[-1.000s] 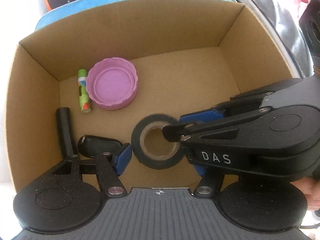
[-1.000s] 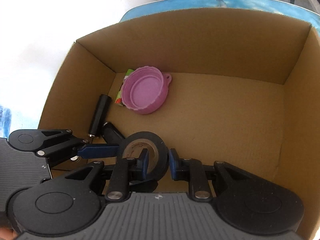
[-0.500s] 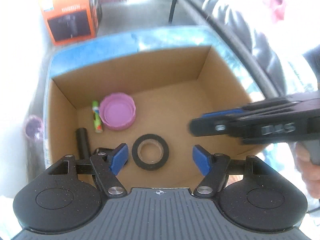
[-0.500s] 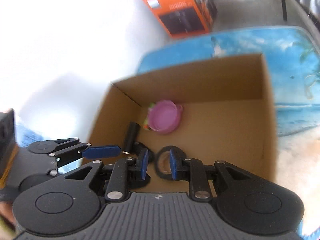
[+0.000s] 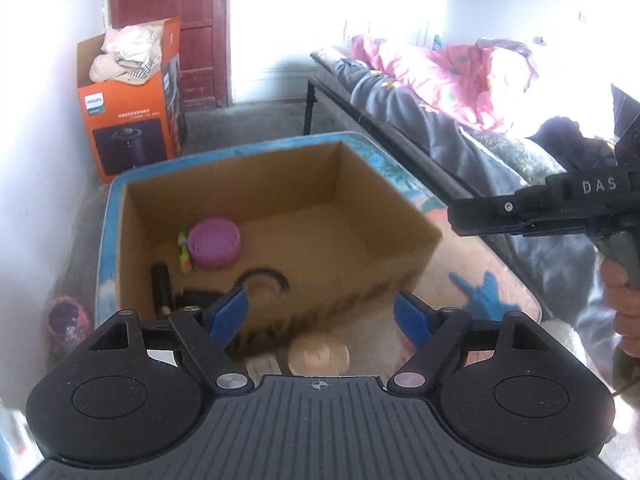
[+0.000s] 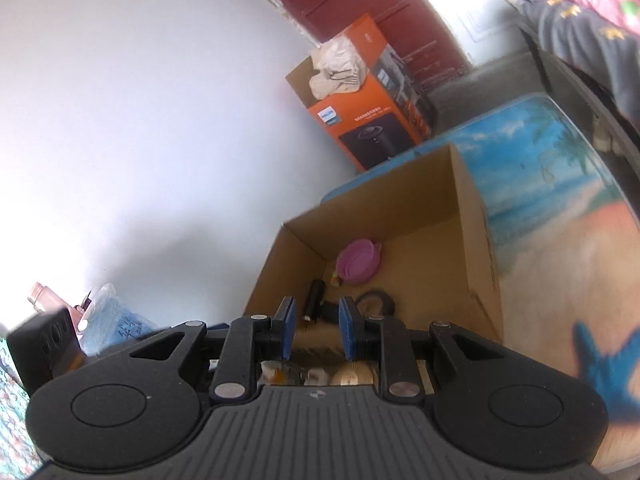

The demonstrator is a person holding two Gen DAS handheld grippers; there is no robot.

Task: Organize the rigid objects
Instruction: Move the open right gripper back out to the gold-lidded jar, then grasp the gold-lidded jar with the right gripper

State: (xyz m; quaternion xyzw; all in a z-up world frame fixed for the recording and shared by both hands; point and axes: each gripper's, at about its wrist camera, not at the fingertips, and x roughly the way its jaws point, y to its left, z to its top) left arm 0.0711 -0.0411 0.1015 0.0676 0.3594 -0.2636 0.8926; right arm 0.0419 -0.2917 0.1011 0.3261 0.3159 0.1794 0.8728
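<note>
An open cardboard box point(image 5: 384, 208) point(image 6: 476, 240) stands on a beach-print table. Inside lie a pink lid point(image 5: 214, 242) point(image 6: 358, 266), a black tape roll point(image 5: 262, 280) point(image 6: 376, 302), a small green-capped tube point(image 5: 184, 258), a black cylinder point(image 5: 160, 284) point(image 6: 314, 300) and another black object. My left gripper point(image 5: 324, 314) is open and empty, raised near the box's front wall. My right gripper point(image 6: 316, 326) is open with a narrow gap and empty, high above the box; its body shows at the right of the left wrist view point(image 5: 560, 208).
A tan round object point(image 5: 318, 356) point(image 6: 354, 374) and small pale items point(image 5: 264, 366) lie on the table in front of the box. An orange carton point(image 5: 132, 108) point(image 6: 372, 112) stands on the floor by a red door. A bed with bedding point(image 5: 460, 92) is on the right.
The right gripper let go of the tape roll, which now lies in the box. Both grippers pulled back and up, out of the box. The left gripper's jaws are wider.
</note>
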